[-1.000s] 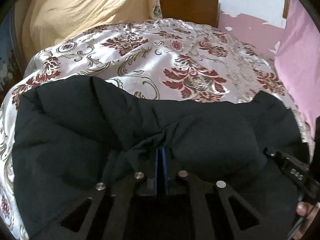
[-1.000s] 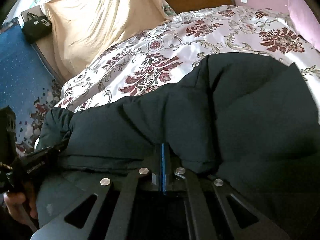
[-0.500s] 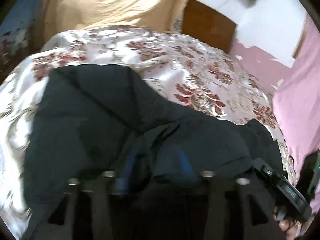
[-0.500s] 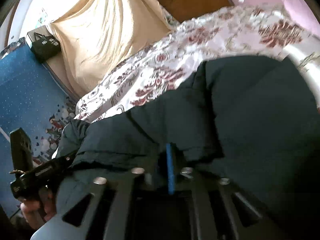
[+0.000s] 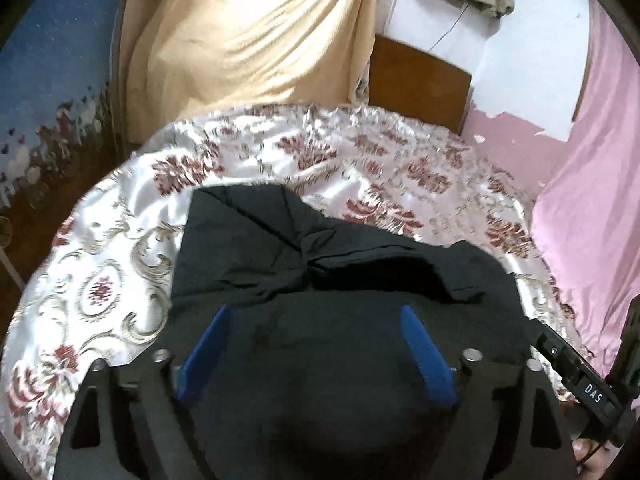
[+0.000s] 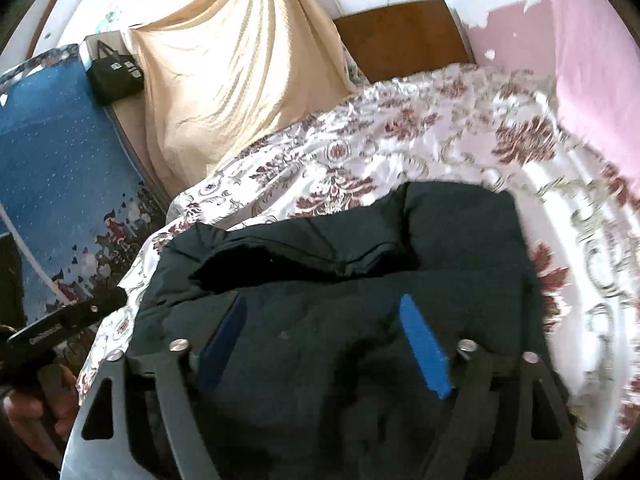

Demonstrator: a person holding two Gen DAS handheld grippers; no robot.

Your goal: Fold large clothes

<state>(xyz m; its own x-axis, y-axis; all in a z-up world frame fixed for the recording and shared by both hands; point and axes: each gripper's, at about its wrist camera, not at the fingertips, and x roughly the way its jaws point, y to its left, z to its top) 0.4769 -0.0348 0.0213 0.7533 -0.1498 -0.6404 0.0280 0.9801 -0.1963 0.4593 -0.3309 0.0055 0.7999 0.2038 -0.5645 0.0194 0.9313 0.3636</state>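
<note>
**Both grippers letting go of the dark jacket**

Since the earlier frames, both grippers are sitting higher above the bed, and the blue pads that were pinched together on dark cloth are now standing far apart. On the left gripper [image 5: 314, 322] the jaws are opening, and nothing is pressed between its fingers [image 5: 426, 354] — the jacket [image 5: 332, 264] is merely lying below and beyond them. The right gripper [image 6: 324, 320] is doing the same: jaws opening, pads clear of the cloth, only the jacket showing in the gap.

The jacket is resting in a folded heap on the flowered bedspread [image 5: 120, 280], near the bed's close edge.

From the left wrist, the other gripper is poking in at the lower right, with a fingertip of the person's hand just under it; a pink curtain [image 5: 592, 184] is filling the right side. From the right wrist, a black bag [image 6: 114, 76] is sitting on a blue mat [image 6: 52, 168] to the left, and the person's left hand [image 6: 36, 400] is gripping a handle at the lower left. Both views are taking in the cream drape [image 5: 256, 36] and the brown headboard [image 5: 418, 80].

Motion blur is smearing the bedspread's pattern, and the jacket's near part is disappearing under the gripper frames, so its full outline is hard to make out.
</note>
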